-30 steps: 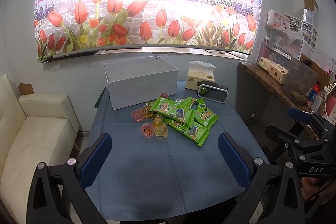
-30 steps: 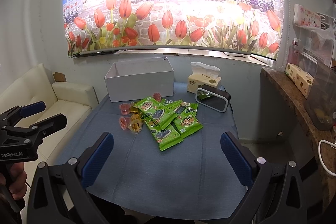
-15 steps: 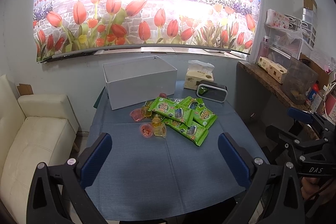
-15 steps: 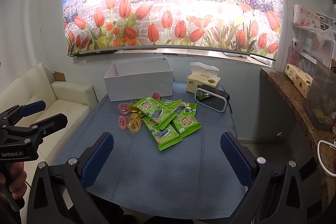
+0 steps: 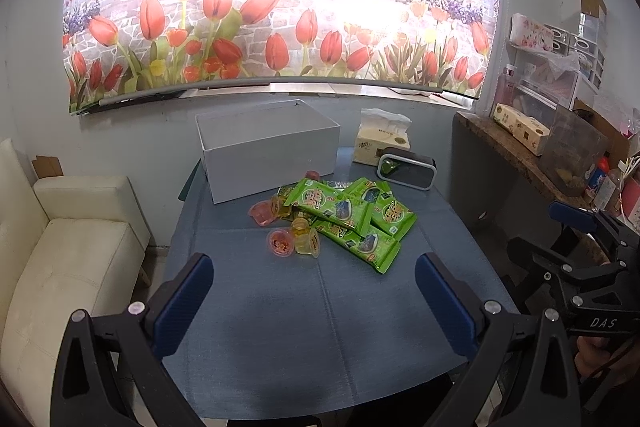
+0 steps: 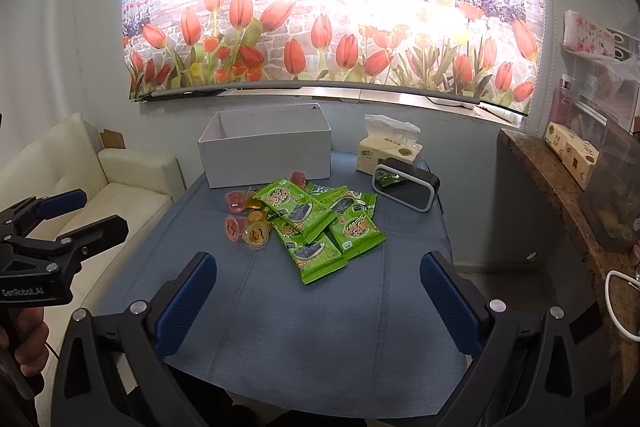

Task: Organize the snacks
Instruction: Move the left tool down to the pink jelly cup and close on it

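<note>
Several green snack packets [image 5: 352, 217] [image 6: 316, 223] lie in a loose pile on the blue table [image 5: 320, 315]. Small jelly cups, pink and yellow [image 5: 294, 241] [image 6: 246, 229], sit at the pile's left side. An open white box [image 5: 268, 151] [image 6: 266, 151] stands behind them. My left gripper [image 5: 314, 291] is open and empty, held above the near table edge. My right gripper [image 6: 318, 291] is open and empty too, well short of the snacks. Each gripper also shows in the other's view: the right one [image 5: 576, 251] and the left one [image 6: 60, 223].
A tissue box [image 5: 382, 145] and a black clock [image 5: 406, 171] stand at the table's back right. A cream sofa [image 5: 60, 251] is left of the table. A cluttered wooden shelf [image 5: 532, 155] runs along the right wall.
Both views have shifted very slightly; the snacks, box and both grippers stand as before.
</note>
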The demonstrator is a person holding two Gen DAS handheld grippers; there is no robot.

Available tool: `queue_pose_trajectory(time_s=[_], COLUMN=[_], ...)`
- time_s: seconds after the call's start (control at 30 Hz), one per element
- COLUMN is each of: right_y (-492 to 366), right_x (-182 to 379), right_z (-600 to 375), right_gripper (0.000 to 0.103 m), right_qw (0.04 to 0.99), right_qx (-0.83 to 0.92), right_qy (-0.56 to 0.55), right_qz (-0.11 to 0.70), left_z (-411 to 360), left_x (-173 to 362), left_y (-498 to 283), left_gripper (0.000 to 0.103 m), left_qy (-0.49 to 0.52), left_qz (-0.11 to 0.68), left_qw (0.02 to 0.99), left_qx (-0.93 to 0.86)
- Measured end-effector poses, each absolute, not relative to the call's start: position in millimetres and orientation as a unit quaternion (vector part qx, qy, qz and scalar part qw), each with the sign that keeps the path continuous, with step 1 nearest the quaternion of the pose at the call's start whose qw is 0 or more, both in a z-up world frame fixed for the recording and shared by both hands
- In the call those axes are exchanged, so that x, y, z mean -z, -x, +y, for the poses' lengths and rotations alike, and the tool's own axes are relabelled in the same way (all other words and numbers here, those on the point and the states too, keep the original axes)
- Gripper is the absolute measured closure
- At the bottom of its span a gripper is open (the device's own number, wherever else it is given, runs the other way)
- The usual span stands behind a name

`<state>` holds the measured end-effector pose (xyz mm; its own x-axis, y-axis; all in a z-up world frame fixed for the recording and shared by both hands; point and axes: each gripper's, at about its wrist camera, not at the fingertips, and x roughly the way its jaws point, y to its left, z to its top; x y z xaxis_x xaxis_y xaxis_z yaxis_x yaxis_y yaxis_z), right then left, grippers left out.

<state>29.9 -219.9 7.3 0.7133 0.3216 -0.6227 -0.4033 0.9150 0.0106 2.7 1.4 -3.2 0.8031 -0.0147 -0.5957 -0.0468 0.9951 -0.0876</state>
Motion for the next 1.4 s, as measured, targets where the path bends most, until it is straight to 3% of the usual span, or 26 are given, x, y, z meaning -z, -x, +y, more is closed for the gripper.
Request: queue_pose_trajectory(time_s=[0.77,1.2,1.37,1.4], right_y=[-158.4,-162.1,-160.4,-159.8], right_x=[98.6,116.2,120.9,121.0], right_z=[-189.5,-183.6,-184.7,-184.5], right_gripper=[0.0,0.0,0.0,0.0], right_qw=[0.88,0.875,0.871,0.872], right_qx=[-0.21,-0.212,-0.211,-0.21], right_qy=[0.07,0.072,0.065,0.064], right_qz=[0.42,0.43,0.438,0.438], left_z=[53.2,92.4,93.1,93.7], left_x=[139.6,196.5,199.6,198.8], left_y=[-188.7,-239.2,-240.7,-241.5], left_gripper=[0.0,0.001,0.005,0.012], left_qy=[0.081,0.166,0.18,0.186], left_qz=[0.462,0.515,0.522,0.522], left_qw=[0.882,0.84,0.833,0.832], left_qx=[-0.04,-0.036,-0.021,-0.019])
